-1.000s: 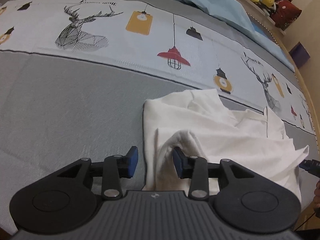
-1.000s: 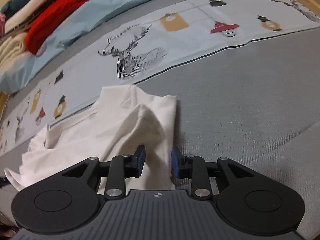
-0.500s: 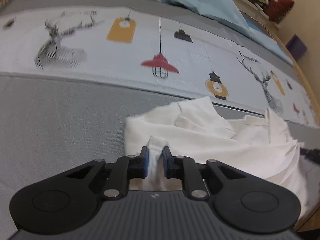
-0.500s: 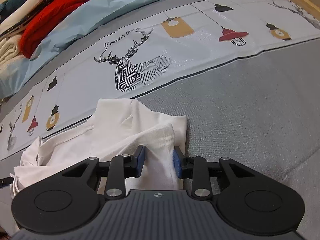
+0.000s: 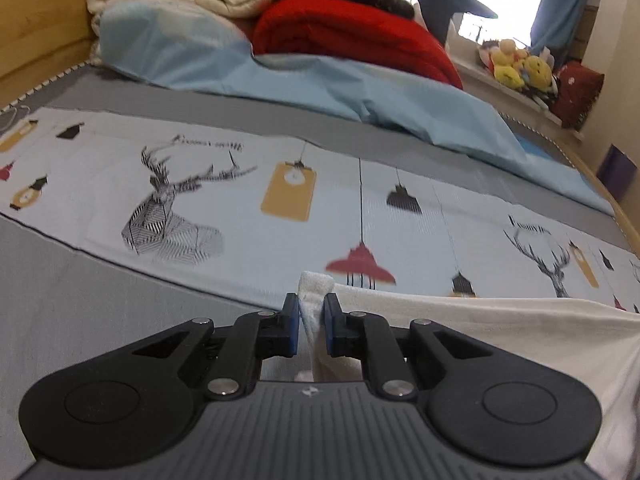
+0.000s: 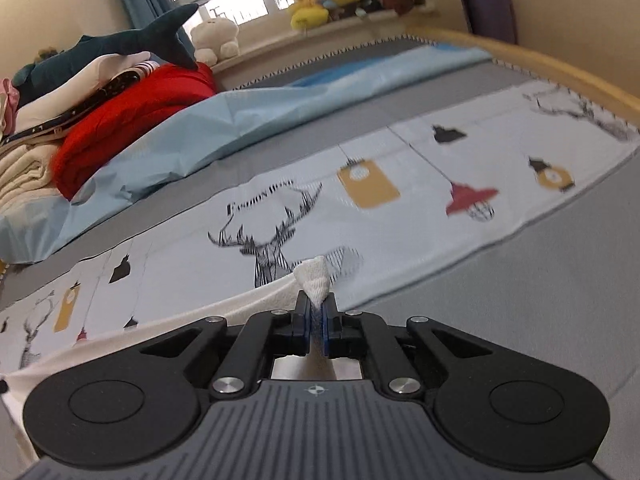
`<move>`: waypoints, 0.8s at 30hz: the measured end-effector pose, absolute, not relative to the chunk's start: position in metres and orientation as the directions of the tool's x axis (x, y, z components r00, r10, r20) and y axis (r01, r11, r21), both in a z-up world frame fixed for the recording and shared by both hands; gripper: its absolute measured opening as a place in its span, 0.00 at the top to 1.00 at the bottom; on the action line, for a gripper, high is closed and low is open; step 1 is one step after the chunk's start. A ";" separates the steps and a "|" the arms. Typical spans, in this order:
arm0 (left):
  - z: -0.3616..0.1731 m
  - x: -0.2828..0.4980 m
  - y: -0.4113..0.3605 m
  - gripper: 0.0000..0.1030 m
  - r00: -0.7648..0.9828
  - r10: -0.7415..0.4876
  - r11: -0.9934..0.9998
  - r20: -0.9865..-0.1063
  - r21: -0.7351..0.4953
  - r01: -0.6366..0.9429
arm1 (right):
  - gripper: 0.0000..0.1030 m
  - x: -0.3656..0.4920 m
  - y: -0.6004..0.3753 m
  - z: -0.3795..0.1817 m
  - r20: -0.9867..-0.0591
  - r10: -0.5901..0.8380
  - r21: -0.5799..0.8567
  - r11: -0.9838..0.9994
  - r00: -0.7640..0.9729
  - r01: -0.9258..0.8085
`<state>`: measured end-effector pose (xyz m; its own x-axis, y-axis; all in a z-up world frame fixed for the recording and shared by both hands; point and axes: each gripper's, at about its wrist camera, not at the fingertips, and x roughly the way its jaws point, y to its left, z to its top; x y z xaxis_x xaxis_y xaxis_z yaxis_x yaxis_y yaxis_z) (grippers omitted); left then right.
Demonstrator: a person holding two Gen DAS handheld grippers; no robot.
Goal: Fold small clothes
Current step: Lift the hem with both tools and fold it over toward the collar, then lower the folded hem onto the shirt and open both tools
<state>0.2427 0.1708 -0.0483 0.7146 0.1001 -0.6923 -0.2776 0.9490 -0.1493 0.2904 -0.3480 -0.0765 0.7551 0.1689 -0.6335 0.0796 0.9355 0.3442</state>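
Open grey bedspread ahead | left gripper pinches white garment corner | right gripper pinches opposite corner; edge stretches between, cloth hanging below.

Your left tongs pinch a bunched corner of the white garment, whose cloth stretches off to the right above the gray bed. Beyond lies the deer-print sheet.
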 end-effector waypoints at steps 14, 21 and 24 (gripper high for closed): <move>-0.071 0.246 0.210 0.84 0.603 -0.107 0.874 -0.790 -0.363 -0.321 | 0.83 0.308 -0.343 -0.093 -0.723 0.112 0.303 0.938 0.682 0.167; -0.075 0.216 0.180 0.84 0.472 -0.286 0.930 -0.834 -0.360 -0.072 | 0.83 0.278 -0.341 -0.115 -0.851 0.277 0.315 0.949 0.445 0.013; -0.085 0.196 0.161 0.83 0.379 -0.291 0.952 -0.879 -0.304 0.025 | 0.83 0.256 -0.332 -0.118 -0.883 0.245 0.223 0.970 0.401 -0.102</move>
